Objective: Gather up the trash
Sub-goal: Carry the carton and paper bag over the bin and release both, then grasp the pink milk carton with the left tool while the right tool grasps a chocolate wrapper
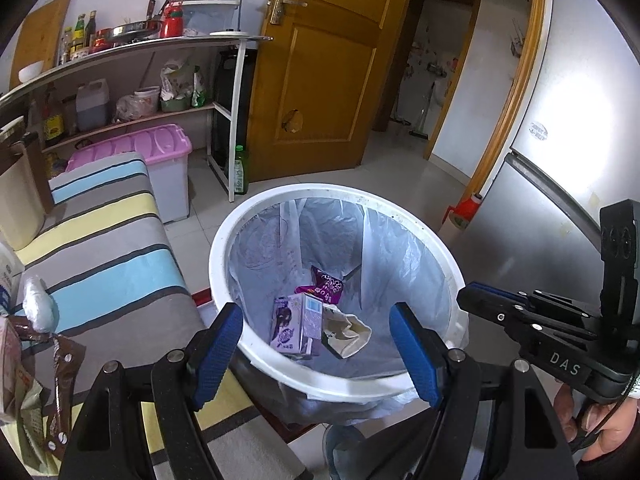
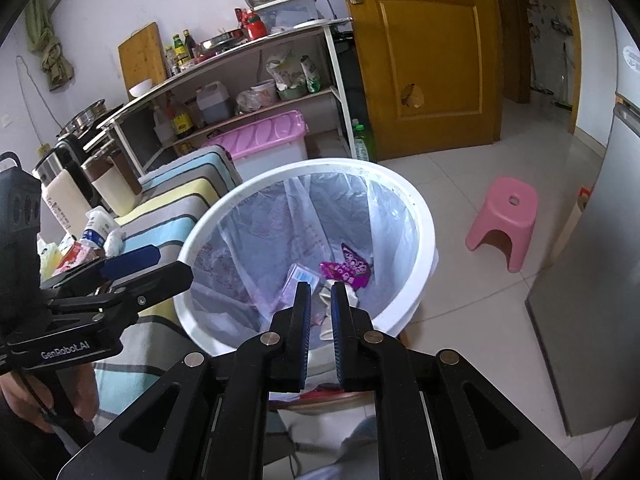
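Hovering over the white trash bin (image 1: 420,236), the spread left tool (image 1: 316,344) and nearly closed, empty right tool (image 2: 321,300) leave a purple carton (image 1: 296,320) and wrappers binned, while more wrappers (image 1: 60,364) await on the striped tabletop (image 1: 120,272).

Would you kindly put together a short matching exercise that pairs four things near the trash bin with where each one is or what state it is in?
Column 1
1. left gripper
2. right gripper
3. purple wrapper
4. pink stool

Column 2
A. lies at the bottom of the lined trash bin
B. stands on the tiled floor beside the bin
C. wide open above the bin, holding nothing
D. fingers nearly together over the bin, nothing between them

Pairs: 1-C, 2-D, 3-A, 4-B
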`<action>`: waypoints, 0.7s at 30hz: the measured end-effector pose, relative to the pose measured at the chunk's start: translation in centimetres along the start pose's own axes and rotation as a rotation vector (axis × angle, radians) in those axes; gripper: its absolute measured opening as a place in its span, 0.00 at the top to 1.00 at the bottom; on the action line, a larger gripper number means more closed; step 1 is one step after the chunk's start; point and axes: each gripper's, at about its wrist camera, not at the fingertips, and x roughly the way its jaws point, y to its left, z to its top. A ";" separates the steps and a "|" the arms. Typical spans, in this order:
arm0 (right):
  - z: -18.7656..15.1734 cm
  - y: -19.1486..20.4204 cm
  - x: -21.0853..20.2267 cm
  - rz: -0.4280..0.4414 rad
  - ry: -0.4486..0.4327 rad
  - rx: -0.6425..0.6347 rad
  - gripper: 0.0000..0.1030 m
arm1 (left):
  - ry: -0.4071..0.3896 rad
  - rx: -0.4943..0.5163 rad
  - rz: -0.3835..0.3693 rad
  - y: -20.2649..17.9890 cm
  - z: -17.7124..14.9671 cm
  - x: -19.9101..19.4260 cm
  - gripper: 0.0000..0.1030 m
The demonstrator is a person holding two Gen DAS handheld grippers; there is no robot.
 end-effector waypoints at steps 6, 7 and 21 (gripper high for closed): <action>-0.2 1.3 -1.1 0.025 -0.018 -0.023 0.90 | -0.034 -0.011 0.016 0.3 -1.0 -2.4 0.26; -0.3 1.6 -1.2 0.031 -0.020 -0.027 0.90 | -0.042 -0.014 0.021 0.4 -1.2 -2.9 0.26; -1.6 6.2 -2.7 0.162 -0.038 -0.097 0.66 | -0.127 -0.075 0.136 2.6 -4.3 -9.8 0.28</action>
